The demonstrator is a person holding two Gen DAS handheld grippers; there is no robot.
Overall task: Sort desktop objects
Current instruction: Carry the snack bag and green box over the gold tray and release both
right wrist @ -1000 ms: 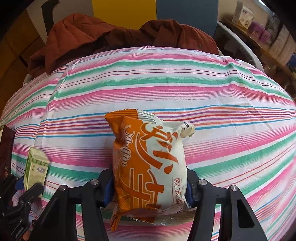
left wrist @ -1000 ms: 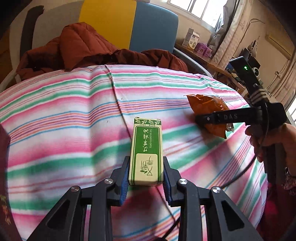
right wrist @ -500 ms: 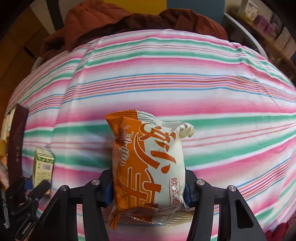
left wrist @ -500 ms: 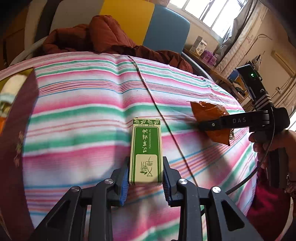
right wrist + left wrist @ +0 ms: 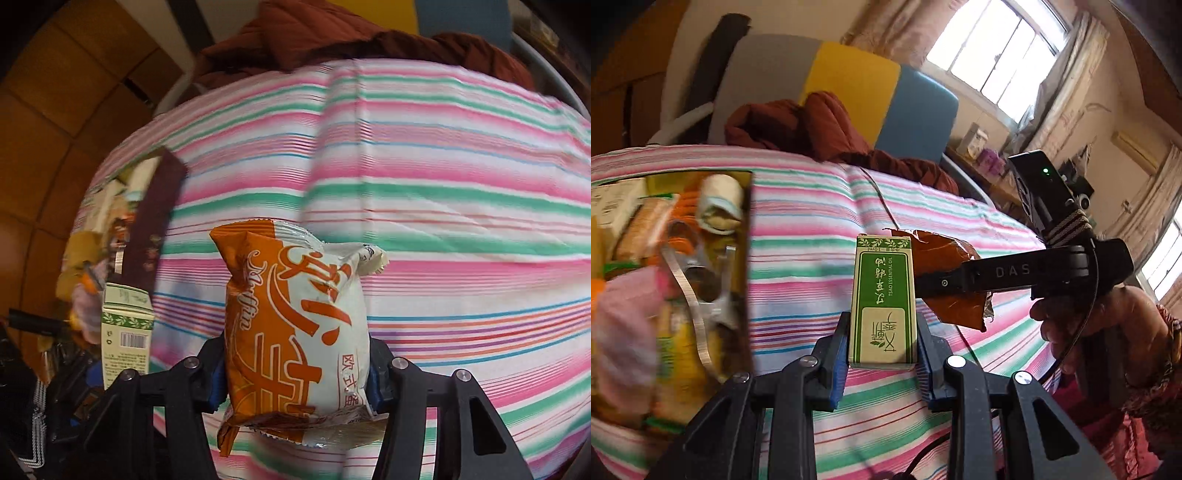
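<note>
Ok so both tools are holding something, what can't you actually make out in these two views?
- Storage box contents: motion-blurred in the left wrist view; the right wrist view shows it only edge-on and blurred.
- Muffin packet: the left wrist view shows just its back, partly behind the essential oil box and the right tool.
- Oil box's fine print and barcode, right wrist view: too small.
- Shelf items by the window, left wrist view: too small.

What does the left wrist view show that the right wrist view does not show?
Only the left wrist view shows the window, the right hand on its handle, and the green front of the essential oil box. Only the right wrist view shows the printed front of the muffin packet and the box's barcode side. Both show the striped cloth, the storage box full of items, the left gripper and the right gripper.
</note>
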